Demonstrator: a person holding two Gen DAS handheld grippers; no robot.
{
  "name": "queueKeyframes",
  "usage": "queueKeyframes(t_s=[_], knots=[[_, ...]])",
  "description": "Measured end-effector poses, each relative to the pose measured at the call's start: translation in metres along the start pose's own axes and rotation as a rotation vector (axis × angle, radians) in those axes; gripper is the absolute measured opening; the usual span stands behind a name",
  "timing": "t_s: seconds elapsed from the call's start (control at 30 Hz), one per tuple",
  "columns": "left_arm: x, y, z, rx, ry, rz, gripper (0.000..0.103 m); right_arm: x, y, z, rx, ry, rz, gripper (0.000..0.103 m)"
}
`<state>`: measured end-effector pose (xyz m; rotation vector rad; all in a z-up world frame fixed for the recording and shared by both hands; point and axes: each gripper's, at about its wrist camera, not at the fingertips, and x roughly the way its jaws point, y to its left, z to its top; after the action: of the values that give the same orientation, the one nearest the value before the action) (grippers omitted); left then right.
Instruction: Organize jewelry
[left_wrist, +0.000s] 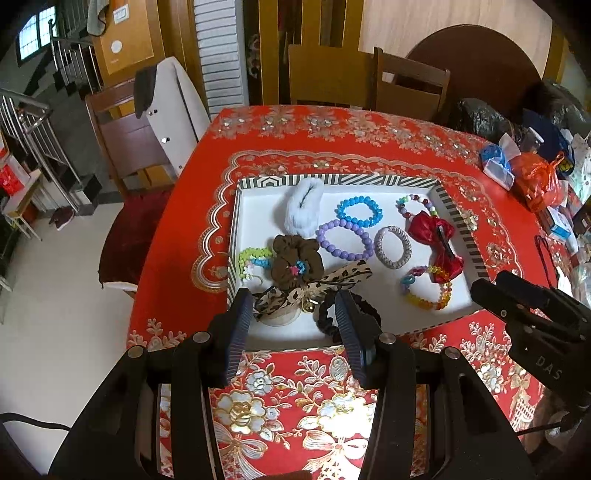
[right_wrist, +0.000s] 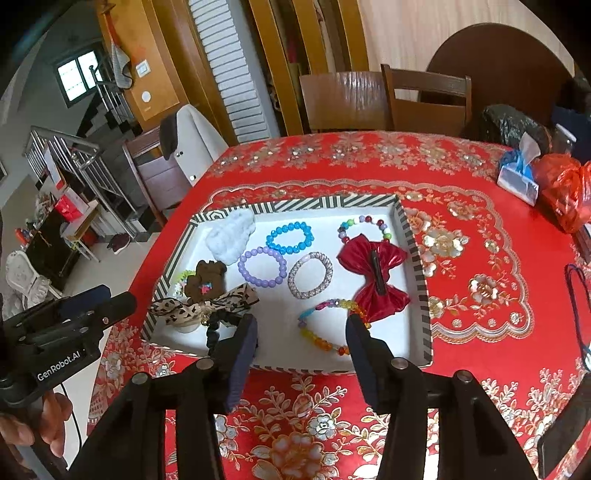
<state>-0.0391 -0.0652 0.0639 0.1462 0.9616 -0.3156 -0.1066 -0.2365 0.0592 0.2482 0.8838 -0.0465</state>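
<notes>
We saw a table under a red flowered cloth (left_wrist: 177, 229), and on it a white tray with a striped rim (left_wrist: 373, 180) that held all the jewelry. In the tray lay a red bow (right_wrist: 373, 275), a white scrunchie (left_wrist: 301, 212), then purple (left_wrist: 345, 242) and blue bead bracelets (left_wrist: 359, 211). Our left gripper (left_wrist: 295, 314) and right gripper (right_wrist: 301, 334) both hung above the tray's near edge with jaws apart, gripping nothing.

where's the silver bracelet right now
In both wrist views the silver bracelet lies near the middle of the striped tray, between the purple bead bracelet and the red bow clip.
</notes>
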Motion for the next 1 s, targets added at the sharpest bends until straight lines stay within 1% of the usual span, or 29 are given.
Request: queueKeyframes(t_s=[0.17,0.3,0.4,0.57,0.83,1.0], knots=[[-0.007,-0.003,0.001,0.000,-0.027,0.008,0.046,-0.010,0.000,0.002,0.007,-0.027,-0.006,0.058],[-0.011,-0.006,0.001,0.003,-0.044,0.019,0.046,-0.018,-0.005,0.001,0.065,-0.059,-0.006,0.058],[-0.014,-0.006,0.001,0.001,-0.053,0.024,0.046,-0.018,-0.006,0.000,0.084,-0.047,0.012,0.060],[-0.017,-0.005,0.000,-0.007,-0.069,0.030,0.046,-0.020,0.000,-0.005,0.053,-0.060,0.018,0.060],[-0.019,-0.004,-0.001,-0.001,-0.070,0.038,0.046,-0.019,0.002,-0.006,0.013,-0.045,-0.011,0.060],[-0.018,-0.003,-0.001,0.011,-0.073,0.047,0.046,-0.019,0.004,-0.008,-0.021,-0.055,-0.044,0.060]])
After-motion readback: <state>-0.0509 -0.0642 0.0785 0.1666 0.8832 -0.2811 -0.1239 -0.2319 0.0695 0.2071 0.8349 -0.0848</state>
